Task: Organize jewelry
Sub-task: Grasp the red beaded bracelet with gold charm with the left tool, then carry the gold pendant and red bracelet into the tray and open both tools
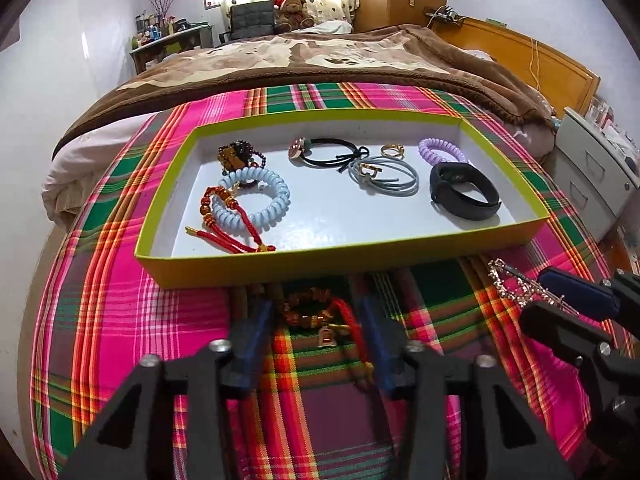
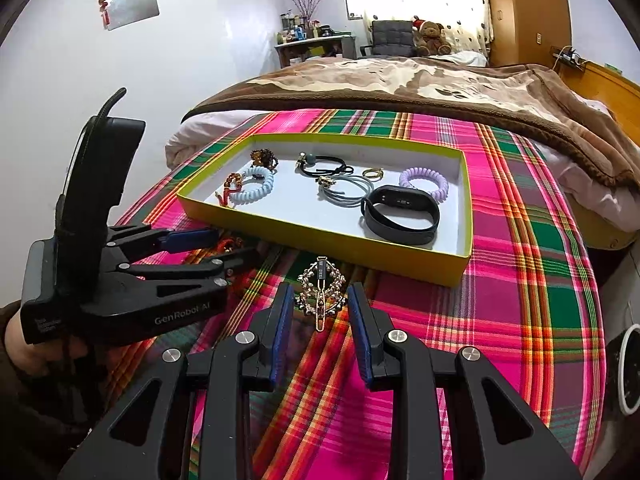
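A red-cord bracelet (image 1: 316, 316) with brown beads and a gold charm lies on the plaid cloth just in front of the yellow-green tray (image 1: 340, 266). My left gripper (image 1: 312, 296) points down over the bracelet, with a blue pad against each side of it. In the right wrist view the same gripper (image 2: 236, 245) sits at the tray's (image 2: 320, 240) near-left edge. My right gripper (image 2: 320, 292) is shut on a gold, studded hair clip (image 2: 320, 292), one pad on each side. The tray holds a pale blue spiral tie (image 1: 252, 200), a black wristband (image 1: 464, 192) and several other pieces.
The plaid cloth (image 1: 120, 320) covers the foot of a bed, with a brown blanket (image 1: 300, 60) behind the tray. A white drawer unit (image 1: 600, 168) stands to the right. The person's hand (image 2: 24, 340) holds the left gripper at the left edge.
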The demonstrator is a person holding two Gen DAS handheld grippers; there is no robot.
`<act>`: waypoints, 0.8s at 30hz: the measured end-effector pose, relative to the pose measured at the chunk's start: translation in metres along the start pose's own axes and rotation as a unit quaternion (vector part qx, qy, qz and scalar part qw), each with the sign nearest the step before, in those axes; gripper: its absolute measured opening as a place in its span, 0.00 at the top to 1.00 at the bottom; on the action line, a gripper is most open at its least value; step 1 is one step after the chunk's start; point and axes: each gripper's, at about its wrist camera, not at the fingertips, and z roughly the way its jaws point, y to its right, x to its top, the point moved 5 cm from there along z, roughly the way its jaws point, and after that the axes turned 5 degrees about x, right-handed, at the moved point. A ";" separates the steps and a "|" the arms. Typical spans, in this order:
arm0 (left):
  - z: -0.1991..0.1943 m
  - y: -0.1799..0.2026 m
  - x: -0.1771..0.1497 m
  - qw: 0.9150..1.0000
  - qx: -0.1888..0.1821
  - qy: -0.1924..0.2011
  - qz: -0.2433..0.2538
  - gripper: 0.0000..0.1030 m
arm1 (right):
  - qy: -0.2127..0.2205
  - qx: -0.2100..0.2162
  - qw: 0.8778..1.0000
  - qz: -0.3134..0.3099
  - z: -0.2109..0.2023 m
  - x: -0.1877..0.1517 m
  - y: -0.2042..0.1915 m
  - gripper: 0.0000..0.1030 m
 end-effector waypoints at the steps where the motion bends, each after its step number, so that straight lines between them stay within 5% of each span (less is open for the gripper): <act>1: 0.000 0.001 0.000 1.000 -0.003 0.001 0.000 0.64 | 0.001 0.000 1.000 0.000 -0.001 0.000 0.000 0.72; 9: -0.005 -0.003 -0.003 1.000 -0.025 0.002 -0.008 0.77 | 0.004 -0.007 1.000 -0.002 -0.004 -0.001 -0.004 0.72; 24: -0.032 -0.004 -0.003 0.999 -0.043 0.032 -0.011 0.78 | 0.012 -0.018 1.000 0.002 -0.011 0.000 -0.007 0.72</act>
